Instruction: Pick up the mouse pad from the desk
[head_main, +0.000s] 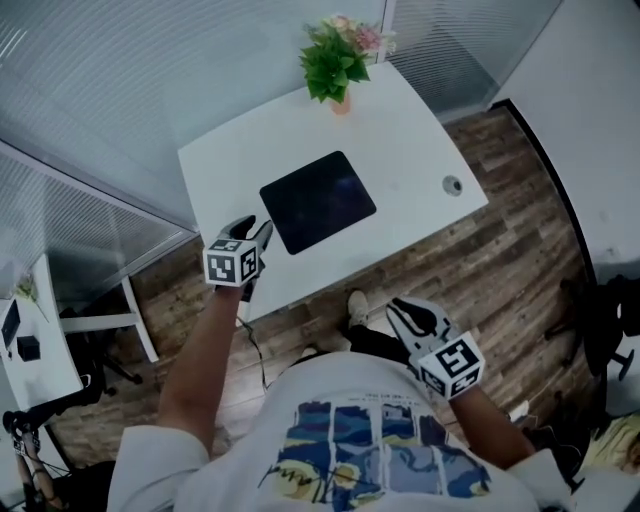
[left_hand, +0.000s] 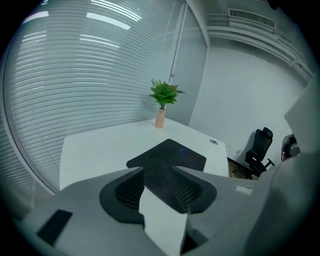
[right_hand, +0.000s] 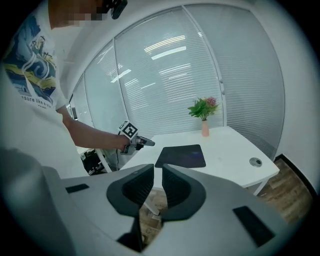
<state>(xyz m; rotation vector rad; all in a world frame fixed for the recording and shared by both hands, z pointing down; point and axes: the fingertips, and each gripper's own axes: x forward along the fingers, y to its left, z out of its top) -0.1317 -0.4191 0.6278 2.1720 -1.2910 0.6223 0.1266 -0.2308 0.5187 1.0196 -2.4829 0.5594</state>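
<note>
Lying flat and untouched toward the near edge of the desk (head_main: 410, 130), the mouse pad (head_main: 318, 201) is not yet picked up. The left gripper (head_main: 258, 230) hovers at the desk's near left corner, its jaws spread and empty, aimed at the pad. The right gripper (head_main: 404, 314) hangs off the desk, its jaws a slit apart on nothing.

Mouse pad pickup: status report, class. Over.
Left gripper open, empty, at desk edge, short of mouse pad. Right gripper narrowly open, empty, off the desk. Pad flat, untouched. Path clear; potted plant at far edge.
</note>
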